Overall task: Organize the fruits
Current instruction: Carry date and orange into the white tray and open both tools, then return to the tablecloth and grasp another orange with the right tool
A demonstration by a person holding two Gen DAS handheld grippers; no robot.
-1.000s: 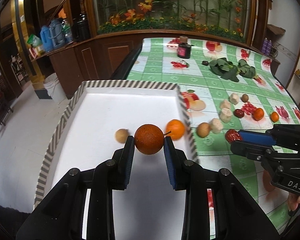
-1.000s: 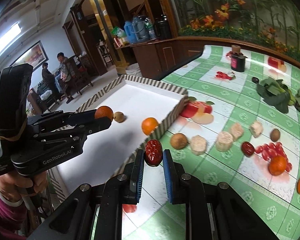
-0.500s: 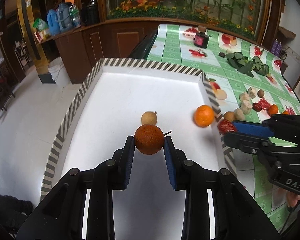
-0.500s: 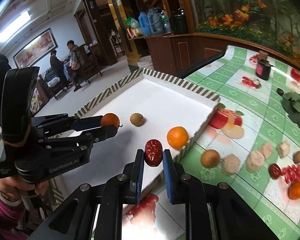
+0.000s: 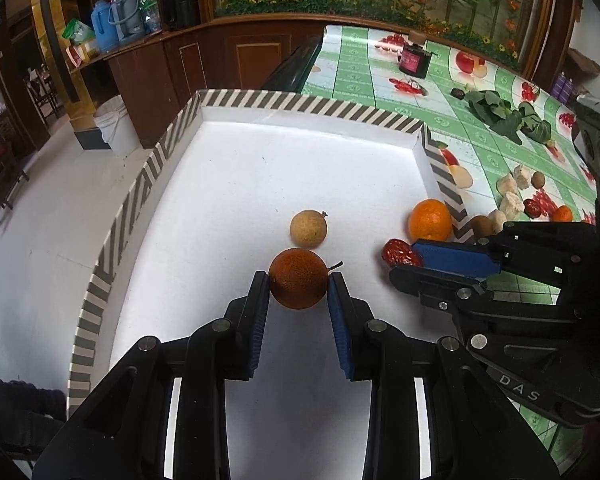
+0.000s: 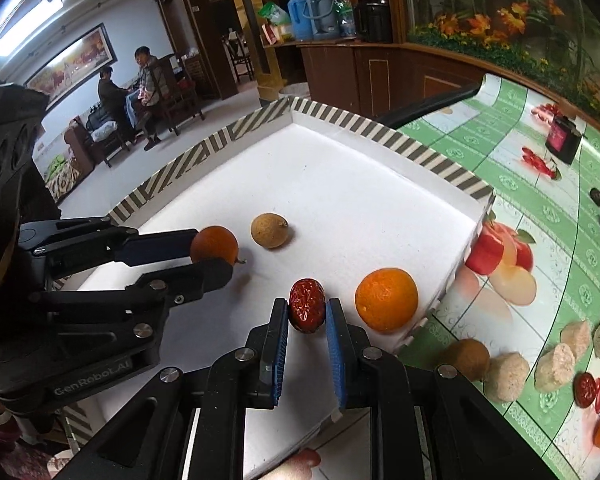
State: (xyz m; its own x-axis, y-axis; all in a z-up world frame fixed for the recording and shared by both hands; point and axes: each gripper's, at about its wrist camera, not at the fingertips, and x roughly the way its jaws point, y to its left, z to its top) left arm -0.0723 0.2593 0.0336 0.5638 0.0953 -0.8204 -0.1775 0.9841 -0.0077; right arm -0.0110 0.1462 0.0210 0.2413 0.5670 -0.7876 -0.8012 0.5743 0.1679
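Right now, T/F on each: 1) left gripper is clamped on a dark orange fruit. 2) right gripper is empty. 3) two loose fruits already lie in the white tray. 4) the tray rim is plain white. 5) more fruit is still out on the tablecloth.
1) True: the left gripper is shut on the dark orange fruit, over the white tray.
2) False: the right gripper is shut on a red date.
3) True: a tan round fruit and a bright orange lie on the tray floor.
4) False: the rim carries grey and white stripes.
5) True: small fruits and pale chunks remain on the green tablecloth.
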